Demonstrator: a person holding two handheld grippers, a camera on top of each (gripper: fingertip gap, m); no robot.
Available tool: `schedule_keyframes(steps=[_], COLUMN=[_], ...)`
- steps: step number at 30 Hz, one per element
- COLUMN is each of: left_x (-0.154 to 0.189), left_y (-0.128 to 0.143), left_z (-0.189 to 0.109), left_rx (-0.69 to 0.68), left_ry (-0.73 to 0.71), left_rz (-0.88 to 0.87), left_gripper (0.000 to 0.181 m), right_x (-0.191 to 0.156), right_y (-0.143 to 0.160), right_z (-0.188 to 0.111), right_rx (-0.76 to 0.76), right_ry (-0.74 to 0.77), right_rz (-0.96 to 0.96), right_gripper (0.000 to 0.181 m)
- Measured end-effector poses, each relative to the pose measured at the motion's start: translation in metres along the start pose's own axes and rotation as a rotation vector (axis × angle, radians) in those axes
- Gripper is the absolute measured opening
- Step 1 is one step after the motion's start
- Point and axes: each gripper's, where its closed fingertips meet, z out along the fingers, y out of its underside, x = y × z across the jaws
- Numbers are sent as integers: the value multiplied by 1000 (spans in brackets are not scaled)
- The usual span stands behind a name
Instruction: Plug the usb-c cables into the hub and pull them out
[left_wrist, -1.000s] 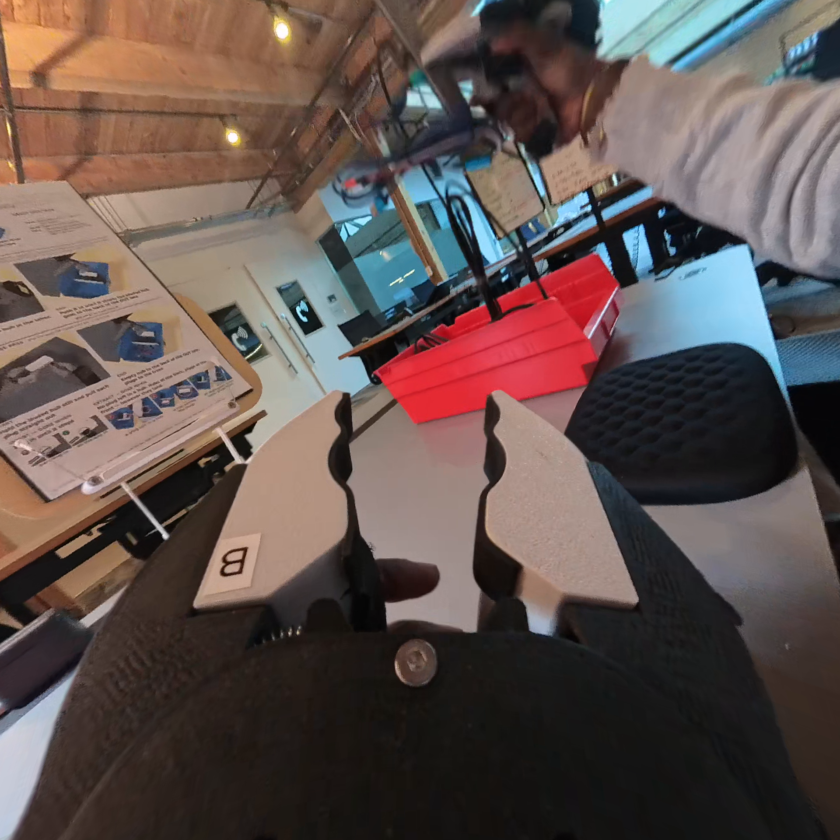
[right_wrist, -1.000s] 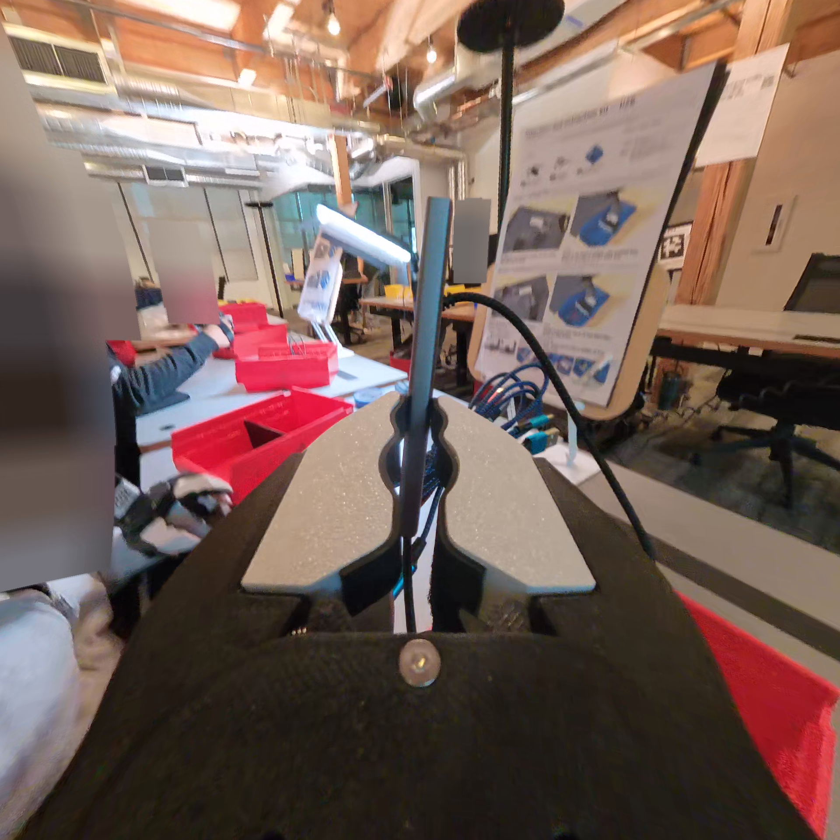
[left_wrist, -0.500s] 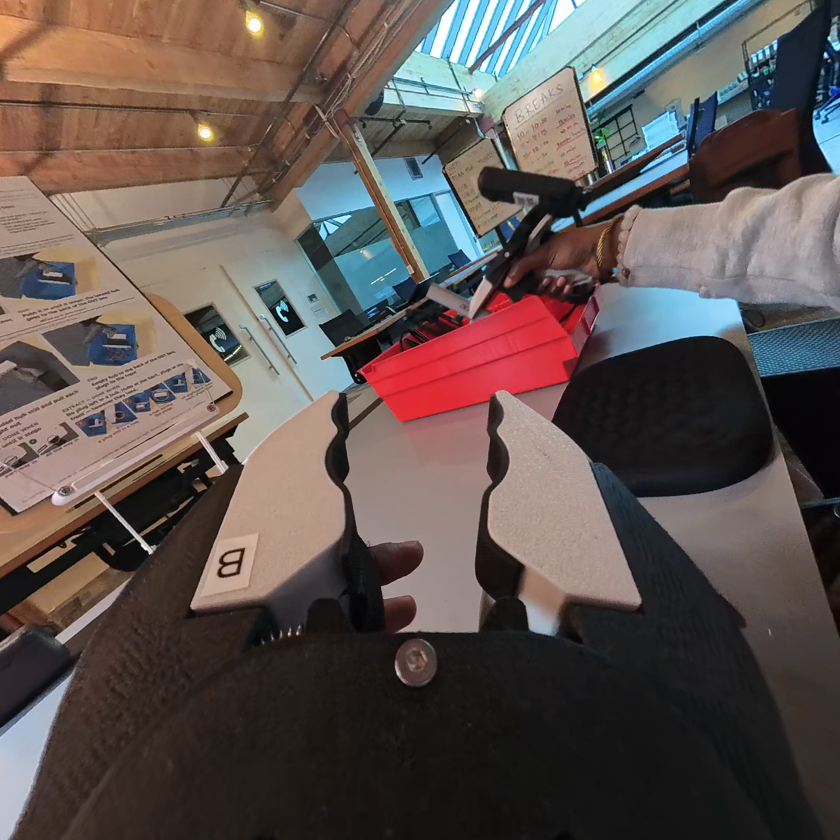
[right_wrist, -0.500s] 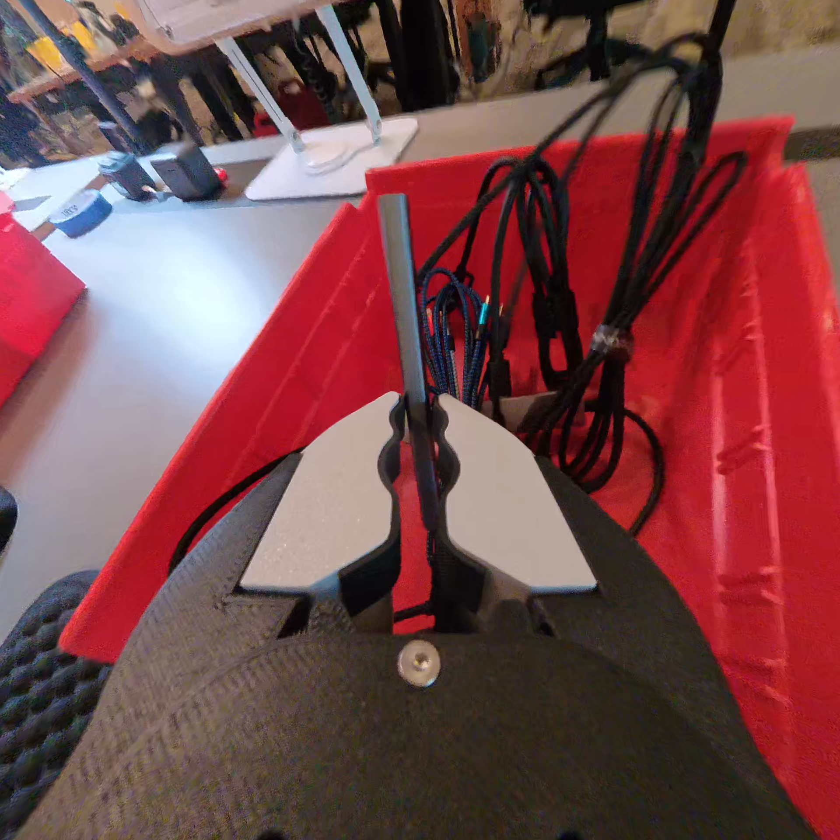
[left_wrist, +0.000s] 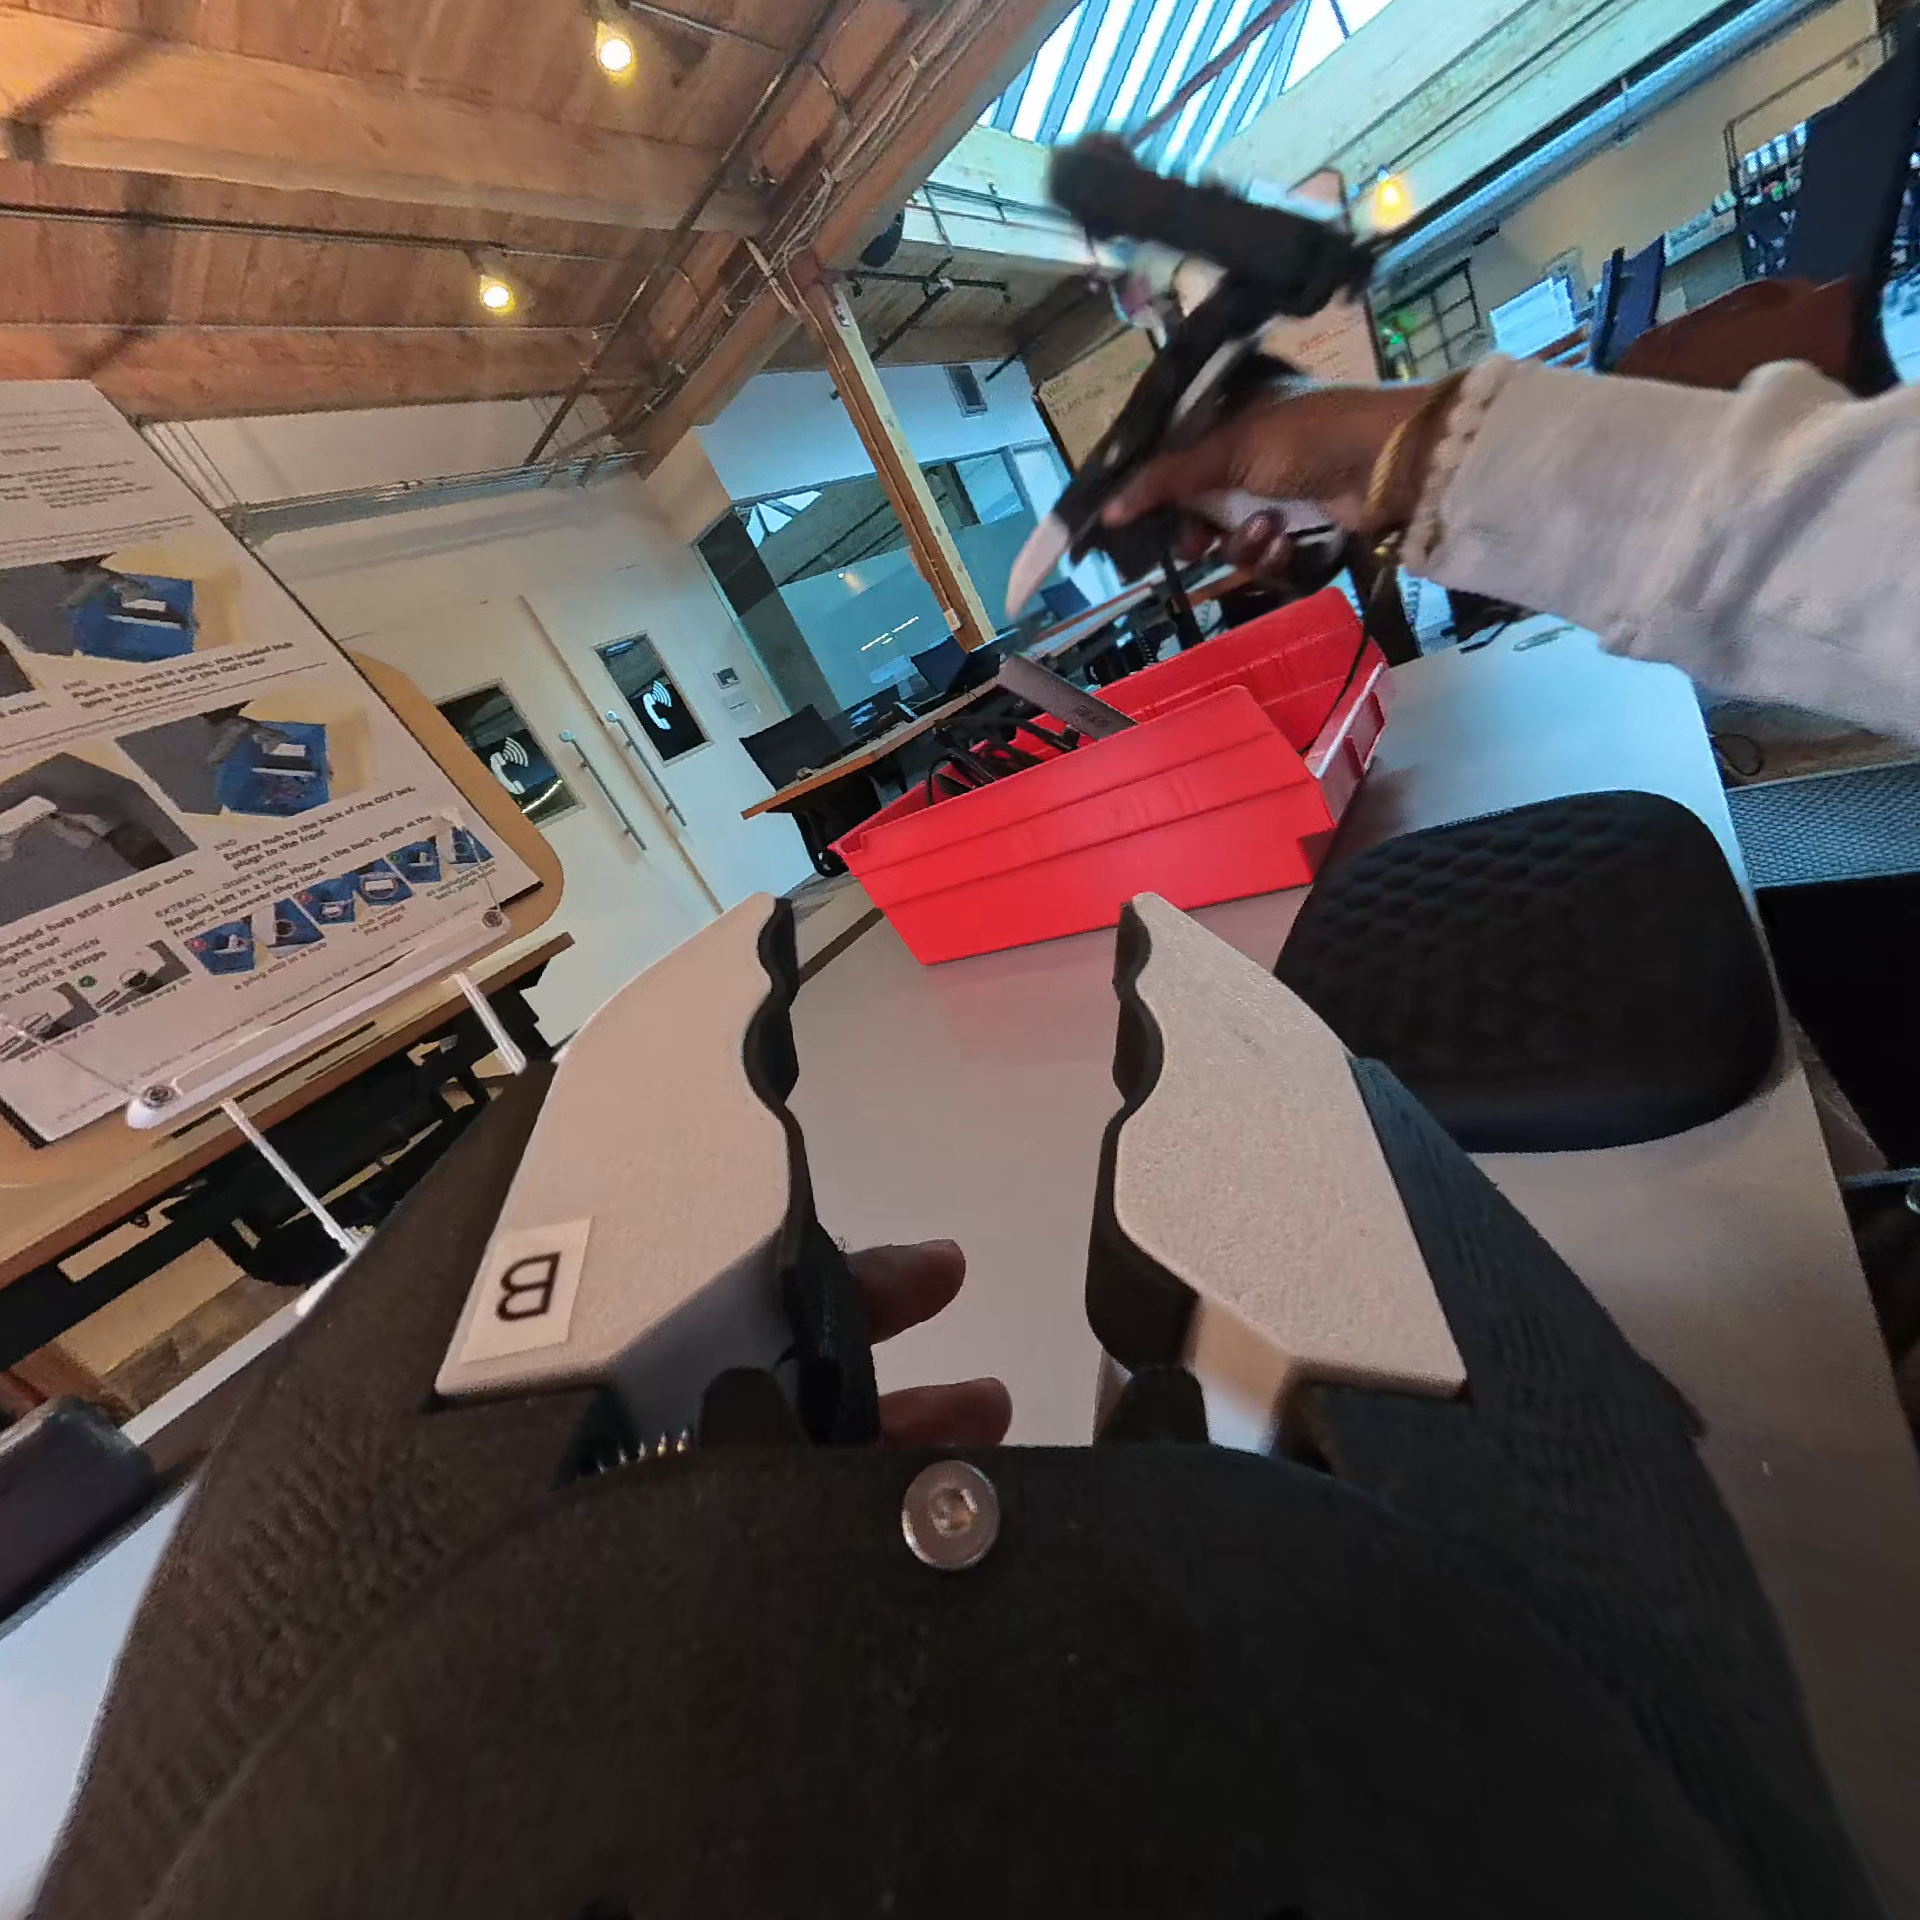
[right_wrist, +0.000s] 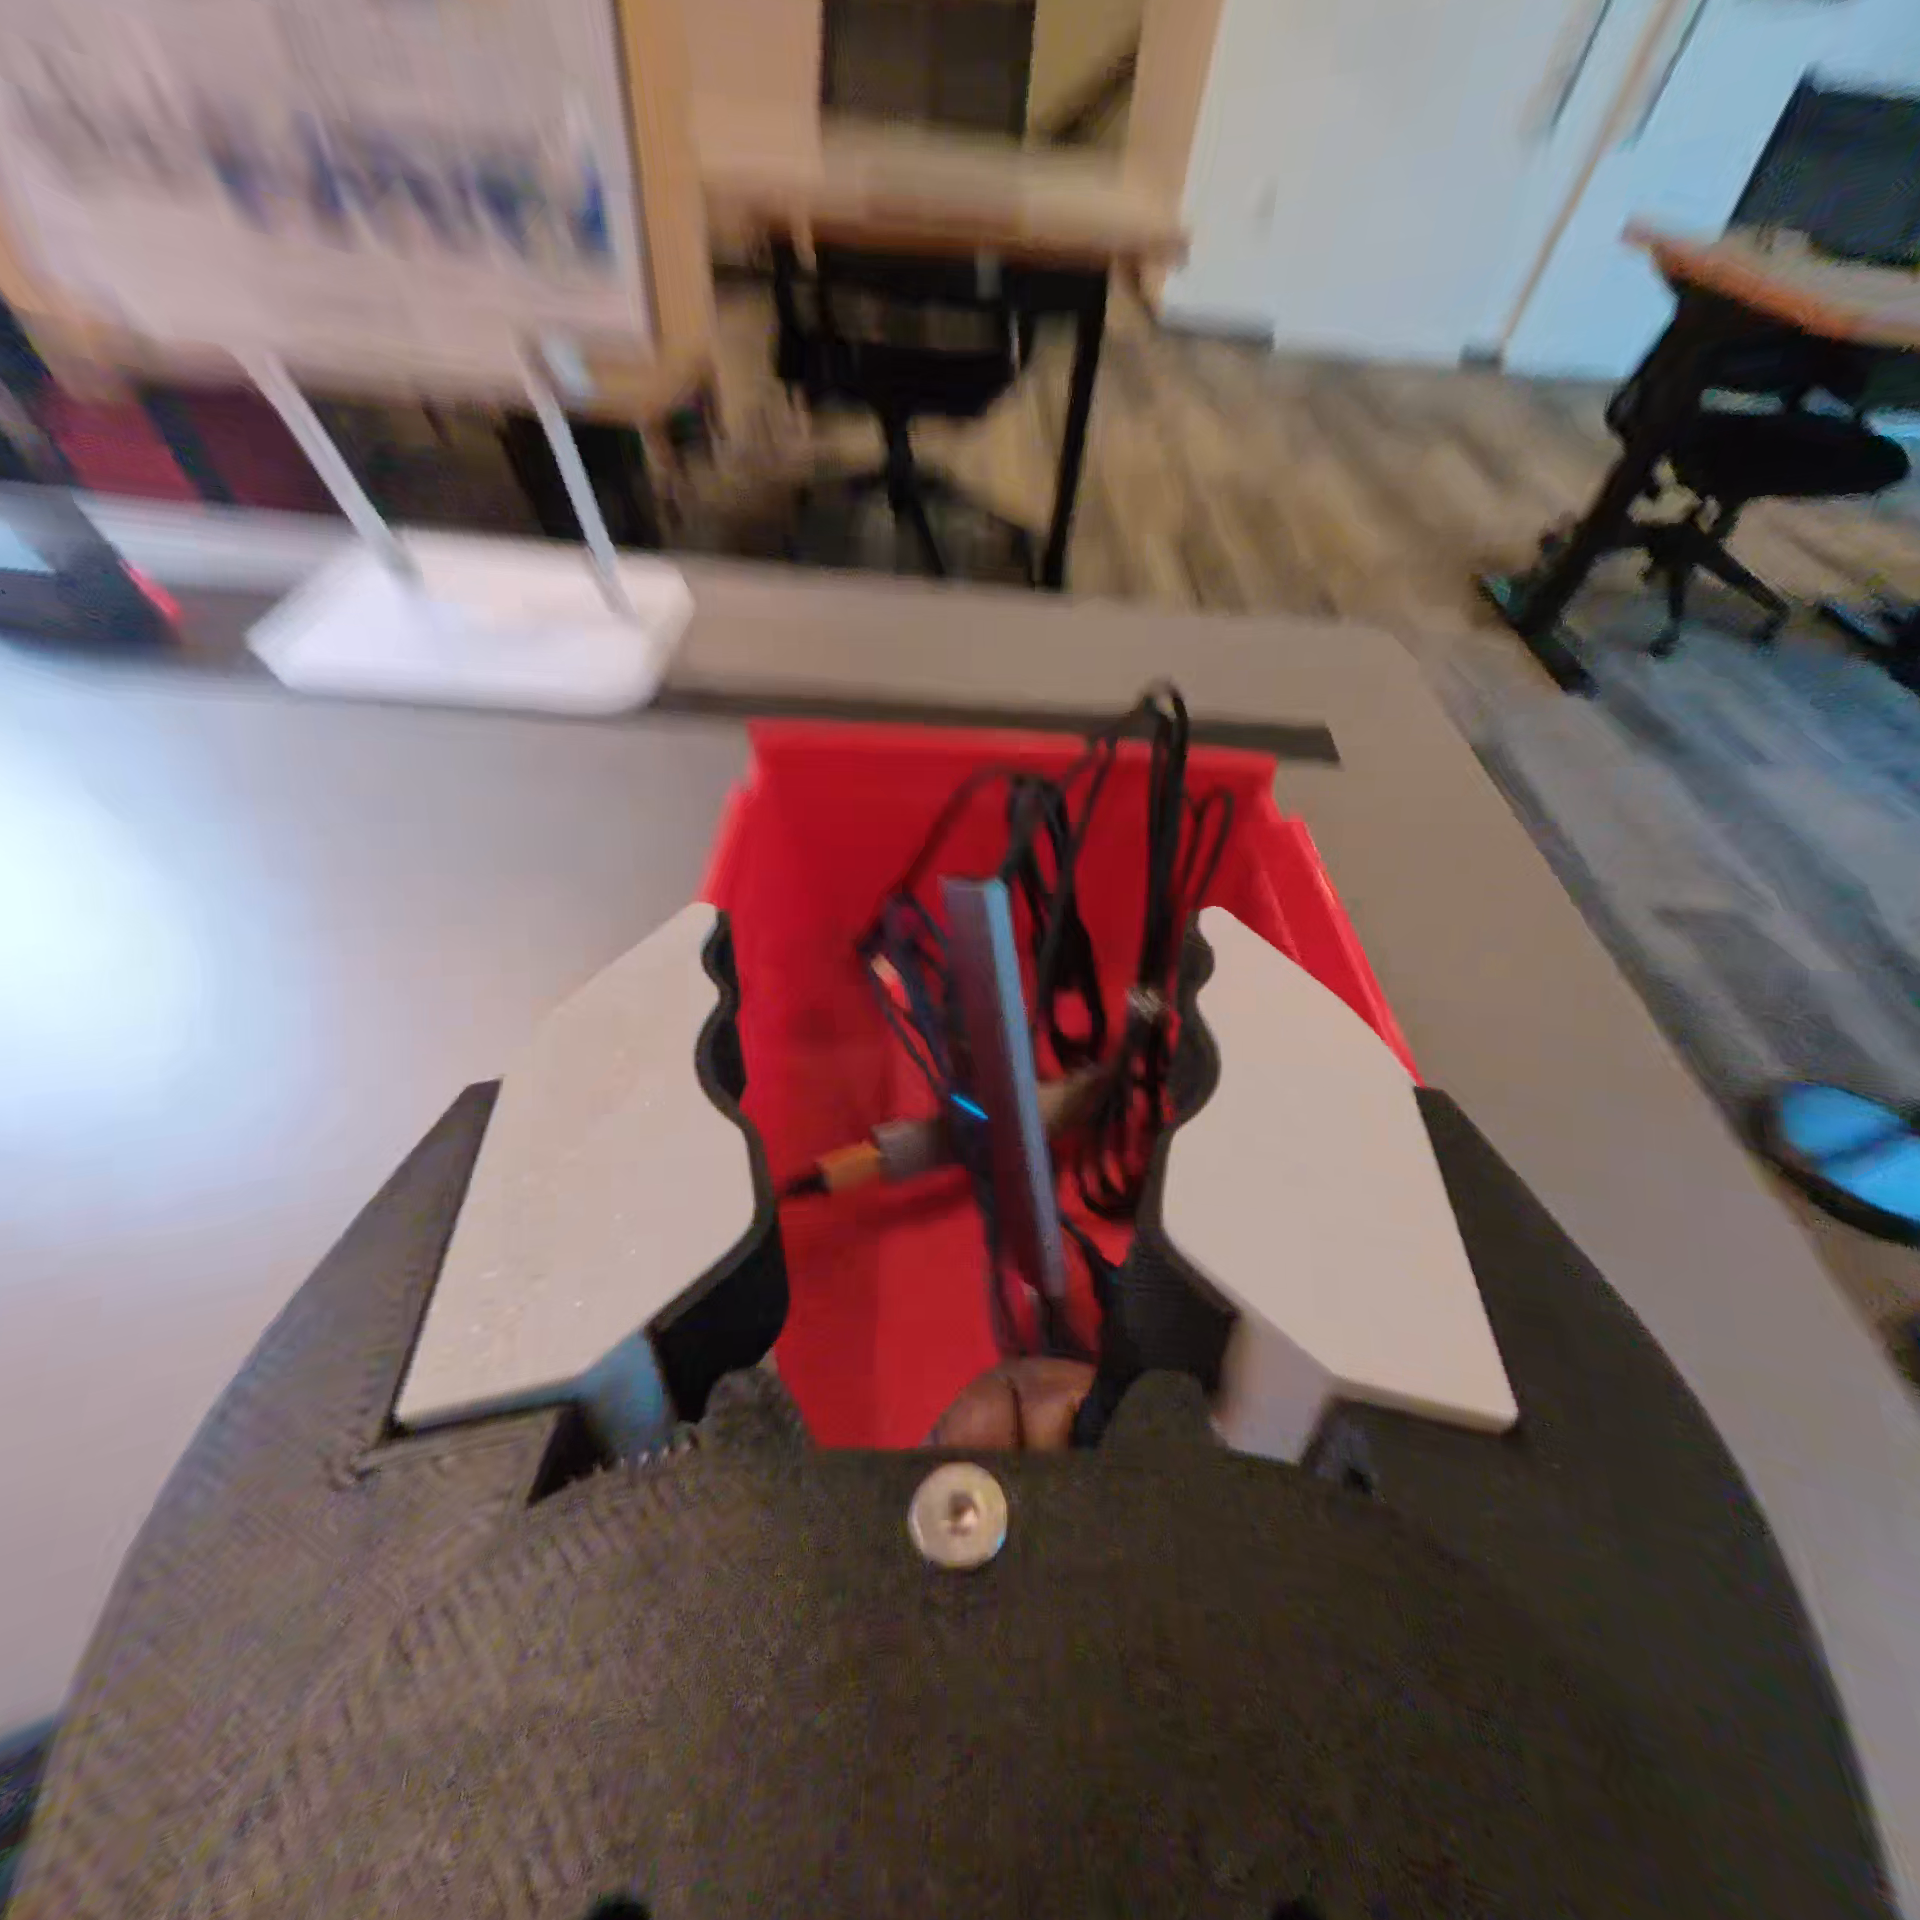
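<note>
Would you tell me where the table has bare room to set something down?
Bare grey table lies left of the red bin, before the white stand base. More lies between bin and black pad. The bin itself is crowded with cables and the hub.

Instruction board (left_wrist: 197, 748), black cushion (left_wrist: 1527, 956)

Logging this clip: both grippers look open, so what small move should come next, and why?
Probably lower the right gripper back into the red bin and close on the grey hub. Its jaws stand open above the hub, which lies loose among black cables; the left gripper is open and far off.
</note>
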Motion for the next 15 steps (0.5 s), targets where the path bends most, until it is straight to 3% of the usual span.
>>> schedule_keyframes(steps=[2, 4, 8, 11, 12, 14, 15], left_x=[-6, -12, -25, -30, -31, -29, -28], left_y=[0, 0, -4, -4, -4, -4, -4], left_z=[-1, -2, -7, -9, -9, -9, -8], left_rx=[1, 8, 42, 54, 54, 50, 48], left_ry=[-25, -54, -105, -128, -129, -124, -118], left_rz=[-29, -64, -143, -176, -177, -169, -162], left_gripper=[59, 59, 59, 58, 58, 58, 57], right_x=[-16, -35, -61, -80, -85, -84, -83], right_y=[-22, -13, 69, 98, 107, 124, 127], right_z=[-36, -59, -63, -52, -46, -29, -20], right_rx=[192, 203, -184, -331, -383, -472, -477], right_ry=[-115, -275, -446, -461, -449, -320, -238], right_rz=[126, 159, 3, -83, -106, -194, -244], right_gripper=[89, 88, 78, 65, 60, 27, 20])
